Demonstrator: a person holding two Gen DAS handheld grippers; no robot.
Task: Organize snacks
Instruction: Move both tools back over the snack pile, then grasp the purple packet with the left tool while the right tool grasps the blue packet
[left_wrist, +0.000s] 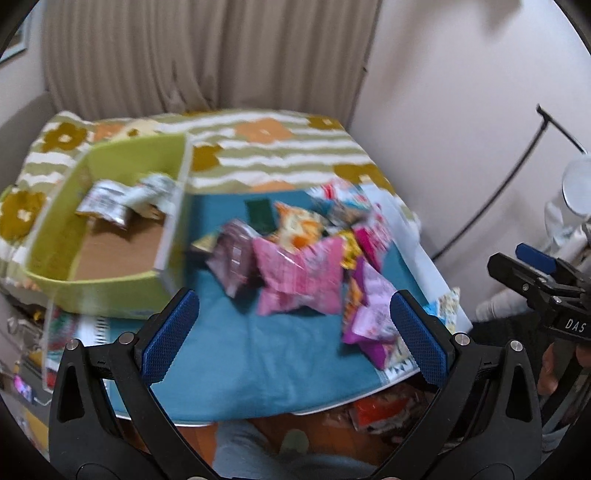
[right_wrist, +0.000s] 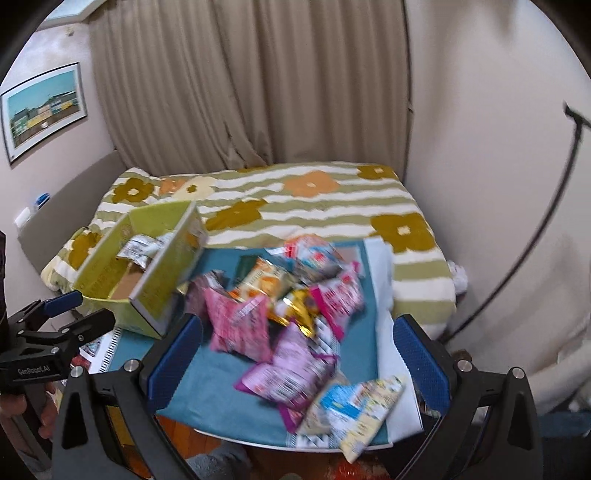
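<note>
A pile of snack packets lies on a small table with a teal cloth; it also shows in the right wrist view. A pink packet lies nearest the front. A green box at the left holds two silver packets; it also shows in the right wrist view. My left gripper is open and empty above the table's front. My right gripper is open and empty over the near packets.
A bed with a flowered, striped cover stands behind the table, with a curtain beyond. A black lamp stand leans at the right wall. More packets lie on the floor under the table.
</note>
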